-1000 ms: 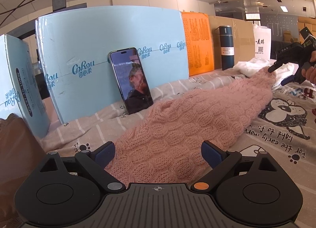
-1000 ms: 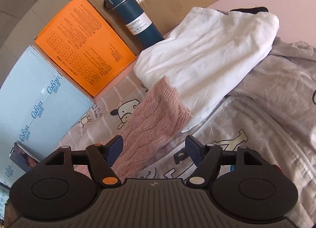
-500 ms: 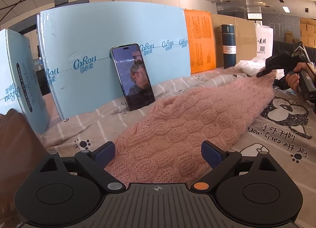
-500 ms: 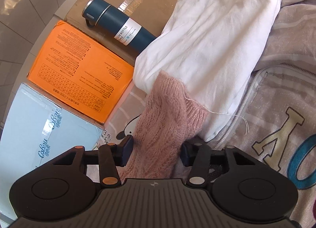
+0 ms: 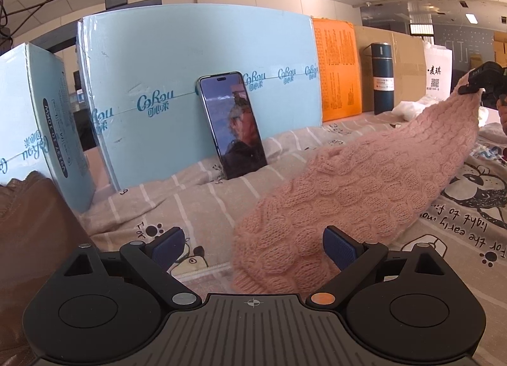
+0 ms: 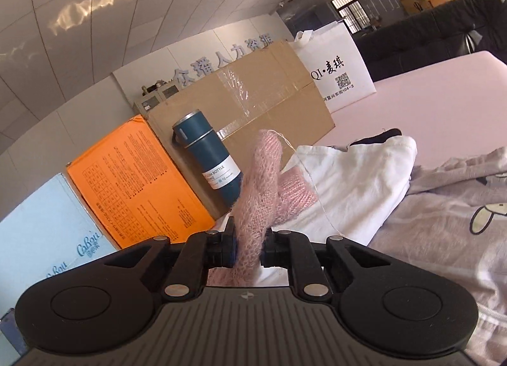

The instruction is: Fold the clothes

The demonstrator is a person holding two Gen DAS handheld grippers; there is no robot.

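A pink cable-knit sweater (image 5: 364,188) lies across the cartoon-print bedsheet (image 5: 196,204), its sleeve stretched up to the right. My right gripper (image 6: 248,250) is shut on the sleeve's cuff end (image 6: 259,182) and holds it raised off the bed; it also shows at the far right of the left wrist view (image 5: 475,87). My left gripper (image 5: 252,247) is open and empty, low over the sweater's near end, which lies between its blue pads (image 5: 337,247).
A phone (image 5: 233,125) leans on a light-blue box (image 5: 177,80). An orange box (image 6: 136,175), a dark-blue bottle (image 6: 209,166), a cardboard box (image 6: 253,99) and a white bag (image 6: 332,71) line the back. White clothing (image 6: 355,175) and a grey printed garment (image 6: 459,207) lie at right. Brown cloth (image 5: 31,239) is at left.
My right gripper has shut on the sleeve cuff and lifted it, tilting upward. The sleeve now hangs raised at the right. My left gripper has stayed open while shifting slightly left.
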